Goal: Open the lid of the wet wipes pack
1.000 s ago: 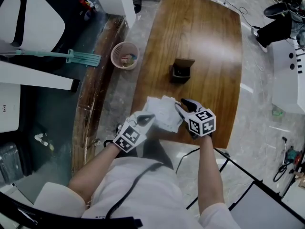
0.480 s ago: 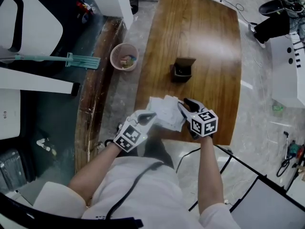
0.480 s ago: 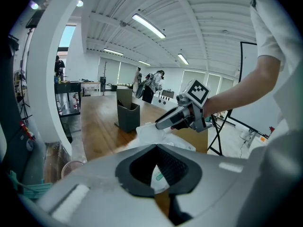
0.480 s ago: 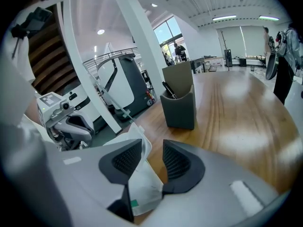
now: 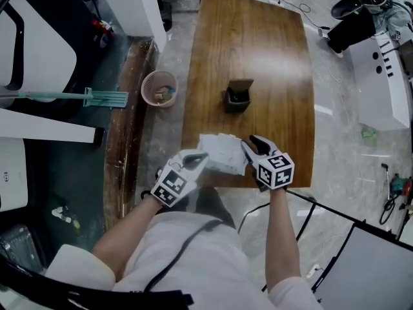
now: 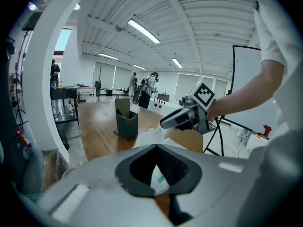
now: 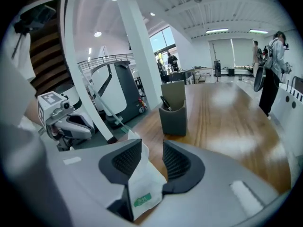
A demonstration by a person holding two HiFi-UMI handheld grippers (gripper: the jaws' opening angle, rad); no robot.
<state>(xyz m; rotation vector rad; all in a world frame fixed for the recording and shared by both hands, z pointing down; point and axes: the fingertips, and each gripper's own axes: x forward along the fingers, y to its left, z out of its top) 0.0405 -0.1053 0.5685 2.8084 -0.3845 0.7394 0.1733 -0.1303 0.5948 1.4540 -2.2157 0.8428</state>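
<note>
Wet wipes pack (image 5: 222,154): white soft pack with a small green label, held between the two grippers over the near end of the table; its lid cannot be made out. Left gripper (image 5: 195,161): jaws closed on the pack's left edge, with a strip of the white wrapper and the green label showing between the black ribbed pads. Right gripper (image 5: 249,149): jaws part-way apart and clamped on the pack's right edge, with the wrapper standing up between the pads. Table (image 5: 271,50): glossy brown wood, long, with rounded corners and a pale sheen of ceiling light across its middle. Pen holder (image 5: 237,97): dark grey, square and open-topped, standing upright near the table's centre, well apart from the pack, with pens inside. Floor (image 5: 164,131): grey marbled tile. Wastebasket (image 5: 159,88): pink, round, on the floor just left of the table, with scraps inside. Mop (image 5: 97,97): teal head and pale handle, lying on the dark flooring further left. Pillar (image 5: 132,5): white, at the table's far left corner. Board (image 5: 371,270): white panel in a black frame, lower right. Beyond, the gripper views show a large hall with strip lights on a white ribbed ceiling and several people standing far off.
</note>
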